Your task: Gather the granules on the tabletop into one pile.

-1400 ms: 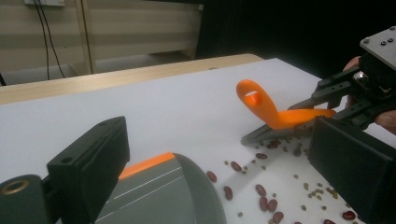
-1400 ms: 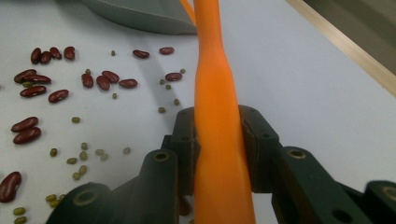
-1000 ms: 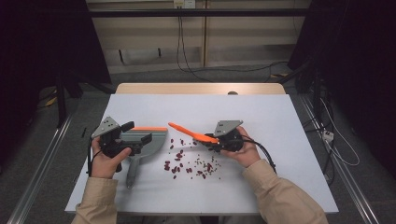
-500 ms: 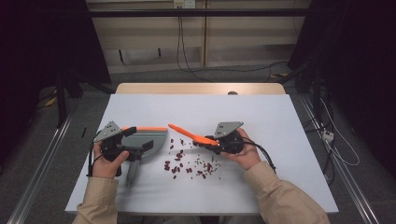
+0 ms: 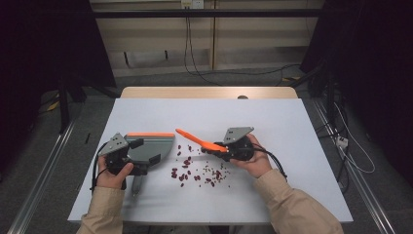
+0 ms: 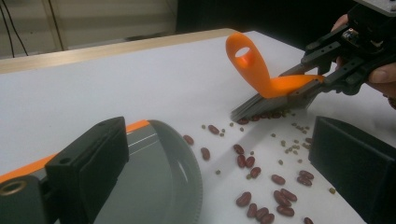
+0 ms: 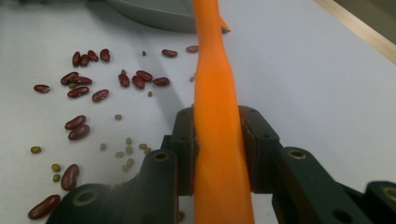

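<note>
We have slid the dustpan (image 5: 148, 146), pinched in our left tongs (image 5: 127, 157), leftward from the beans (image 5: 197, 171), while right tongs (image 5: 220, 147) pinch the brush (image 5: 199, 140) at three o'clock, ready to sweep.

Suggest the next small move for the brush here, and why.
Probably draw the brush toward the dustpan. The right gripper is shut on its orange handle, its bristles rest on the table behind the beans, and the left gripper holds the dustpan facing them.

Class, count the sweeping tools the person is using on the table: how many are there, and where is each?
2. The orange-handled brush is clamped in the right gripper, right of centre. The grey dustpan is held by the left gripper, left of the scattered beans.
</note>
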The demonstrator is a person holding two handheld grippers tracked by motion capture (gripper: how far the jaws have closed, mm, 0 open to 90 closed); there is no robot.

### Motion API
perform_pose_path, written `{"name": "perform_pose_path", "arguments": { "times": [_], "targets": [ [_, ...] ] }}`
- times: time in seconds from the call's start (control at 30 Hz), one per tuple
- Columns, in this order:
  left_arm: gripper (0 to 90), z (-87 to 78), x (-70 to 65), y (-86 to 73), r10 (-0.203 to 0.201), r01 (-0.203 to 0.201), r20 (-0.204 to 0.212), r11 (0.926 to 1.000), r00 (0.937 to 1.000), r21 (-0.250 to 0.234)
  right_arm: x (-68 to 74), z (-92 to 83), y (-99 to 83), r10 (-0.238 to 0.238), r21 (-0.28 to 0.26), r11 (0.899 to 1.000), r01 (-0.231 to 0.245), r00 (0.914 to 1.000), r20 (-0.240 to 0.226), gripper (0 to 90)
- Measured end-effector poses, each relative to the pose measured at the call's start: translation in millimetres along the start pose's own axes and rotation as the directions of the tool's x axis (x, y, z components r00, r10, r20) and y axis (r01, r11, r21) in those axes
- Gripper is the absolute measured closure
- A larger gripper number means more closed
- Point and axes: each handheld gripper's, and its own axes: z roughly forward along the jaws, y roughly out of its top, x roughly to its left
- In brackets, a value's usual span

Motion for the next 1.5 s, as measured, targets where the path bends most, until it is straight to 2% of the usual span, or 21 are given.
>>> {"name": "perform_pose_path", "arguments": {
  "times": [0.33, 0.47, 0.57, 0.73, 0.87, 0.93, 1.03, 1.1, 1.17, 1.3, 1.4, 1.5],
  "targets": [
    [4.9, -4.9, 0.2, -3.5, -0.005, 0.005, -0.007, 1.0000, 1.0000, 0.002, 8.8, -2.7, 2.7, -0.009, 0.004, 1.000, 0.009, 0.9995, -0.032, 70.4],
    [4.9, -6.0, -0.1, -4.3, -0.008, 0.008, -0.008, 1.0000, 0.9999, 0.001, 9.4, -4.7, 4.4, -0.015, -0.001, 1.000, 0.015, 0.9994, -0.030, 70.8],
    [4.9, -6.5, -0.2, -4.2, -0.007, 0.007, -0.008, 1.0000, 0.9999, -0.001, 6.0, -9.3, 9.0, -0.012, -0.035, 0.999, 0.011, 0.9993, -0.034, 71.1],
    [4.9, -6.1, 0.1, -4.4, -0.013, 0.013, -0.007, 0.9999, 0.9999, 0.000, -10.6, -12.8, 22.9, -0.006, -0.076, 0.997, 0.006, 1.0000, 0.000, 71.2],
    [4.9, -6.6, 0.4, -4.3, -0.014, 0.014, -0.008, 0.9999, 0.9999, -0.001, -28.0, 0.7, 30.4, -0.017, -0.074, 0.997, 0.018, 0.9997, 0.019, 71.2],
    [4.9, -7.5, 1.1, -4.2, -0.016, 0.016, -0.009, 0.9999, 0.9998, -0.004, -34.7, 11.0, 32.1, -0.008, -0.085, 0.996, 0.009, 0.9999, 0.007, 71.2],
    [4.9, -8.9, 2.9, -4.7, -0.023, 0.023, -0.016, 0.9997, 0.9996, -0.007, -40.5, 27.9, 35.7, -0.030, -0.083, 0.996, 0.030, 0.9995, 0.006, 71.2],
    [4.9, -9.6, 3.8, -5.5, -0.018, 0.018, -0.018, 0.9998, 0.9997, 0.000, -43.4, 39.9, 37.3, -0.075, -0.088, 0.993, 0.075, 0.9972, -0.001, 71.2],
    [4.9, -10.4, 4.2, -6.2, -0.020, 0.020, -0.021, 0.9998, 0.9996, 0.003, -45.1, 49.7, 40.0, -0.087, -0.080, 0.993, 0.087, 0.9962, -0.001, 71.2],
    [4.9, -11.9, 5.5, -7.4, -0.026, 0.026, -0.026, 0.9996, 0.9993, 0.005, -46.3, 63.5, 44.1, -0.122, -0.102, 0.988, 0.119, 0.9920, -0.030, 71.2],
    [4.9, -13.2, 6.7, -7.7, -0.028, 0.029, -0.029, 0.9996, 0.9992, 0.005, -42.2, 72.5, 48.0, -0.174, -0.083, 0.982, 0.170, 0.9840, -0.039, 71.2],
    [4.9, -14.6, 7.4, -8.5, -0.027, 0.027, -0.030, 0.9996, 0.9992, 0.008, -35.0, 80.1, 49.3, -0.187, -0.086, 0.980, 0.180, 0.9791, -0.079, 71.1]
  ]
}}
